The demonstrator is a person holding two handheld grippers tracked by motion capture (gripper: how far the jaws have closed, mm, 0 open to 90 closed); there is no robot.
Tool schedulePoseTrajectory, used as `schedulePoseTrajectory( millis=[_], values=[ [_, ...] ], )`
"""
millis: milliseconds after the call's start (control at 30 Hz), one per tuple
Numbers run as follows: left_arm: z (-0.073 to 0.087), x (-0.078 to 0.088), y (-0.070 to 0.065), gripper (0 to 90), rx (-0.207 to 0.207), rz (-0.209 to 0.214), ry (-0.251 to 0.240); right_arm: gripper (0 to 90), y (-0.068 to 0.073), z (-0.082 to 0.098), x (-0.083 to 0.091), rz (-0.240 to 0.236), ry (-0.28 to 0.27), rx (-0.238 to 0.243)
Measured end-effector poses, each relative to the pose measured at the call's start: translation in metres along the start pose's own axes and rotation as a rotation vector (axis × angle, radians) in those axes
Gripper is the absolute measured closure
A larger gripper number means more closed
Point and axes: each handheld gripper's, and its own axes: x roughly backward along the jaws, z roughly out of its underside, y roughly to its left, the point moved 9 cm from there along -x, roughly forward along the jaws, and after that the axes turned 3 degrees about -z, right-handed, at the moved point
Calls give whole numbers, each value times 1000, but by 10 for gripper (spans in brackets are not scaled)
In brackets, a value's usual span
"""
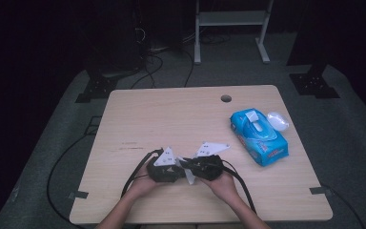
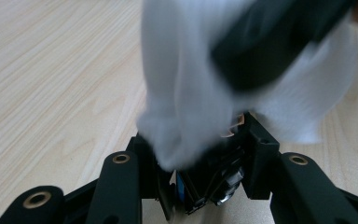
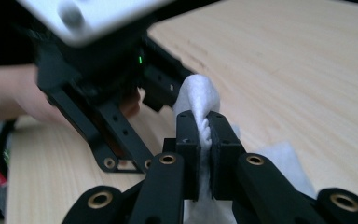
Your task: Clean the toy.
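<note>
Near the table's front edge my two grippers face each other, tips almost touching. My right gripper (image 1: pixel 191 168) (image 3: pixel 204 130) is shut on a white wipe (image 3: pixel 199 95) (image 1: pixel 190 177), with a bunched fold standing up between its pads. In the left gripper view the same wipe (image 2: pixel 186 93) drapes, blurred, over the jaws of my left gripper (image 1: pixel 180 167) (image 2: pixel 203 147). Those jaws clamp a small dark object (image 2: pixel 209 184) with a blue edge and a shiny part; I cannot tell what it is. A blurred black shape (image 2: pixel 270 42), the right gripper, crosses above it.
A blue wipe packet (image 1: pixel 259 136) lies at the table's right, its white lid (image 1: pixel 277 120) flipped open. A round cable hole (image 1: pixel 226 98) sits near the far edge. Cables trail off the front left and front right. A white metal stand (image 1: pixel 231 19) is behind the table.
</note>
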Motion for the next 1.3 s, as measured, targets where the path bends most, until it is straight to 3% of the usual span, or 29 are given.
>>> schedulePoseTrajectory(
  millis=[33, 133, 200, 267, 333, 433, 567, 700, 833, 1000, 1300],
  values=[
    [0, 0, 0, 579, 1, 2, -2, 838, -2, 0, 1, 4, -7, -2],
    [0, 0, 0, 579, -3, 2, 0, 838, -14, 2, 8, 78, 17, 28],
    [0, 0, 0, 579, -1, 1, 0, 839, -23, 5, 13, 97, 13, 0],
    [0, 0, 0, 579, -5, -1, 1, 838, -23, 6, 14, 93, 9, -14],
    [0, 0, 0, 579, -4, 0, 2, 838, -15, 3, 10, 49, -4, -26],
    [0, 0, 0, 579, -5, -1, 3, 838, -5, 2, 3, 19, -3, 0],
    [1, 1, 0, 579, -4, 2, 4, 838, -14, 4, 8, 75, 19, 36],
    [1, 2, 0, 580, -9, 4, 2, 838, -35, 11, 27, 162, 28, 43],
    [1, 2, 0, 579, -9, 5, 3, 838, -46, 15, 42, 209, 23, 35],
    [1, 2, 0, 579, -8, 6, 3, 837, -56, 21, 54, 223, 4, -7],
    [3, 4, 1, 580, -8, 11, 7, 837, -64, 22, 63, 258, -5, -17]
  ],
)
